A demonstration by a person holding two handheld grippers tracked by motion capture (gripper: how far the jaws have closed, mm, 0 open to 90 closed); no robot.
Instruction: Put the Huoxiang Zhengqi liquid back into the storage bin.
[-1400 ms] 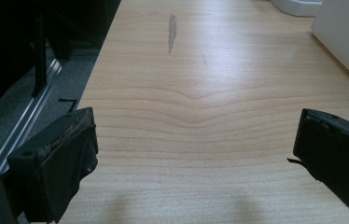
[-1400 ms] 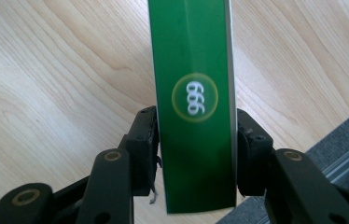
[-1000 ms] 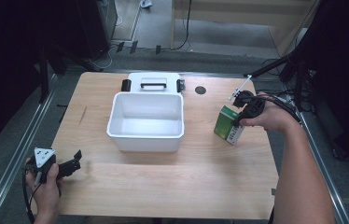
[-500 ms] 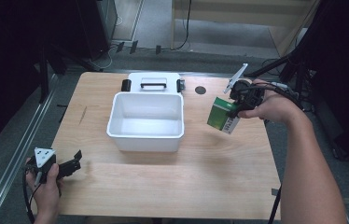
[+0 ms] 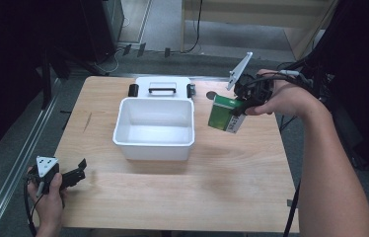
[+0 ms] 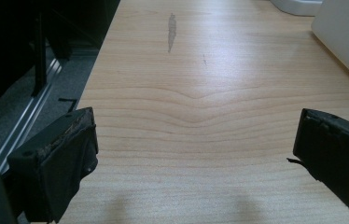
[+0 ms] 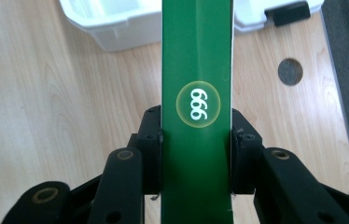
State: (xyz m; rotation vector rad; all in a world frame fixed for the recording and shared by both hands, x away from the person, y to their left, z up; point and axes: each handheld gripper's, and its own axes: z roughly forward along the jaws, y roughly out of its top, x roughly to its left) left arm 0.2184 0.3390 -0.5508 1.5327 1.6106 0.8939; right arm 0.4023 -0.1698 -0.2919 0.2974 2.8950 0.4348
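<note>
The right gripper [image 5: 242, 104] clamps a green cardboard box [image 5: 226, 114] (a "999" badge shows on its face) in the air, just right of the white rectangular plastic bin [image 5: 154, 141]. The left gripper [image 5: 76, 176] rests near the light wooden table's [image 5: 232, 187] front-left corner, jaws spread wide with nothing between them.

Soft overhead light — dark, murky surroundings

The table [image 5: 232, 192] is looking like pale wood, smooth, with wavy grain lines shining a little. The white tub [image 5: 154, 129] is looking like smooth plastic. The green box [image 7: 197, 56] is looking like glossy card. The black jaws are looking matt and scuffed.
</note>
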